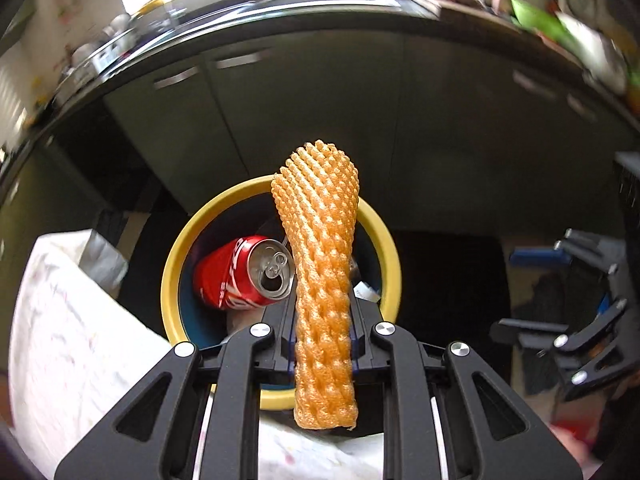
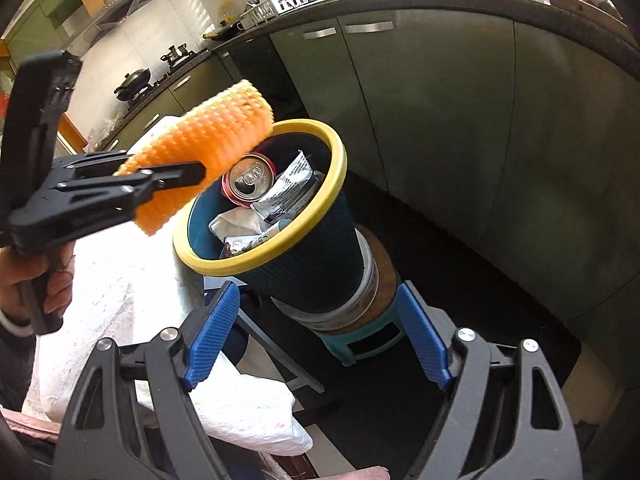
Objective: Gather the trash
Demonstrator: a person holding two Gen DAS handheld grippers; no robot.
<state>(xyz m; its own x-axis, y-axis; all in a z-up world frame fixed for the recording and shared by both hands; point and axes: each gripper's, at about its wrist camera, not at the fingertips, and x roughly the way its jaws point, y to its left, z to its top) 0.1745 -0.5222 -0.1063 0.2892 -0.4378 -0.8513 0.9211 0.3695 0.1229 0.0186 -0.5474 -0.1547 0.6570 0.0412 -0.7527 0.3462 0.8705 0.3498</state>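
Observation:
An orange foam net sleeve (image 1: 323, 280) stands pinched between the fingers of my left gripper (image 1: 323, 332), right above a dark bin with a yellow rim (image 1: 172, 276). A red soda can (image 1: 244, 276) lies inside the bin. In the right wrist view the same left gripper (image 2: 188, 174) holds the orange sleeve (image 2: 200, 148) over the yellow rim (image 2: 256, 258) of the bin, which holds the can (image 2: 248, 178), a silver wrapper (image 2: 288, 188) and crumpled paper. My right gripper (image 2: 316, 332) hangs open with nothing between its blue pads (image 2: 210, 344), short of the bin.
The bin stands on a round tin atop a teal stool (image 2: 360, 340). A white-clothed table (image 2: 120, 280) lies left of it. Green kitchen cabinets (image 2: 440, 100) and a dark counter curve behind. A hand (image 2: 40, 284) grips the left tool's handle.

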